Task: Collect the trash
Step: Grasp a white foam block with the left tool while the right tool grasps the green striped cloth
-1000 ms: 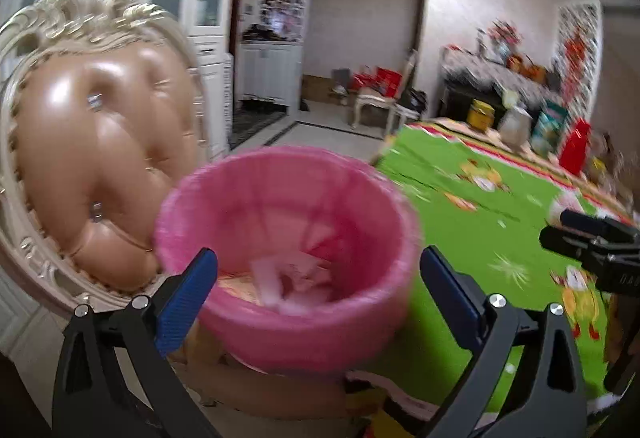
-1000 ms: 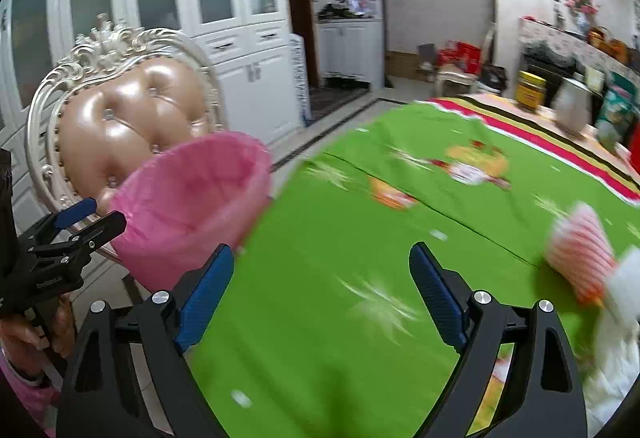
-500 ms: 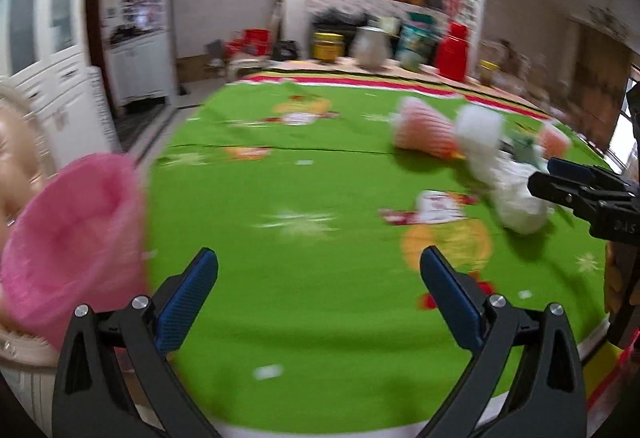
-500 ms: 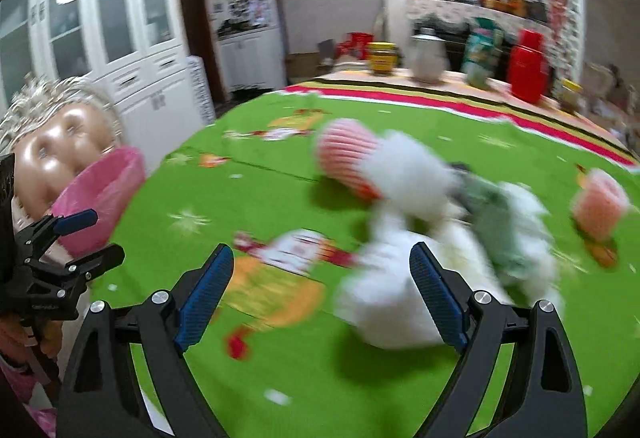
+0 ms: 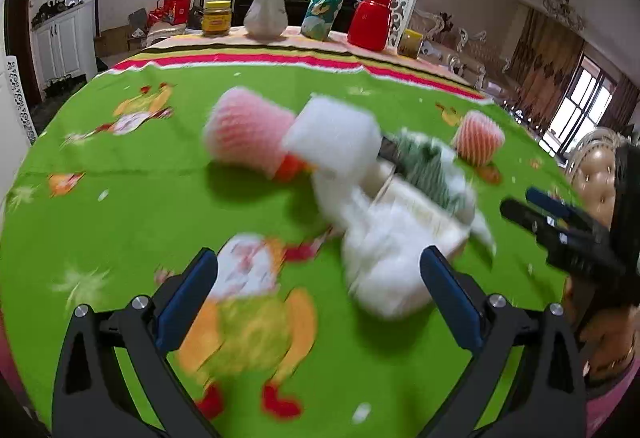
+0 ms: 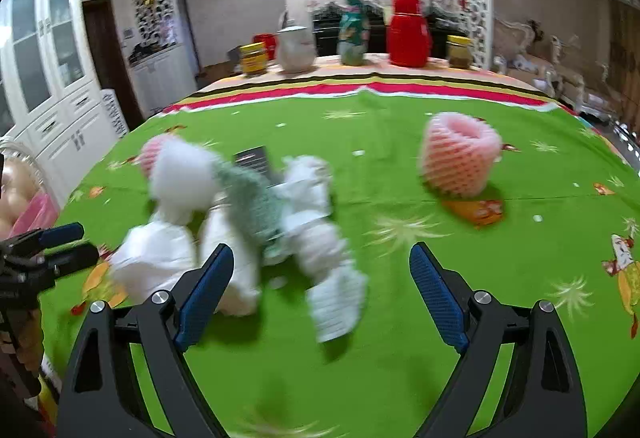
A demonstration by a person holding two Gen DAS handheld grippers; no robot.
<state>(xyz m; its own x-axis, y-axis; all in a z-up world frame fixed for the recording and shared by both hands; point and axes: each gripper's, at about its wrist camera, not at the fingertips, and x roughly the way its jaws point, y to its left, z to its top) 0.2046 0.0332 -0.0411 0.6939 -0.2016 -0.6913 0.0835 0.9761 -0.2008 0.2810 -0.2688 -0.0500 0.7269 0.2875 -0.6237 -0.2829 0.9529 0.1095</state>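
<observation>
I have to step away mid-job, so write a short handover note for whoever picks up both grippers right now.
Left gripper: open, empty, hovering over the green tablecloth near the trash pile.
Right gripper: open, empty, pointed at the same pile.
Trash: a blurred heap of white crumpled paper with a green net piece and a dark packet, one pink foam net at the pile's far left and another pink foam net standing apart to the right.
Pink bin: off the table's left edge.
Done: nothing is gripped now.
Left: pick up every piece and drop it in the bin.

Trash heap (image 6: 240, 234) mid-table (image 6: 400, 378), foam net (image 6: 458, 159) to its right — jars (image 6: 408, 31) behind
</observation>
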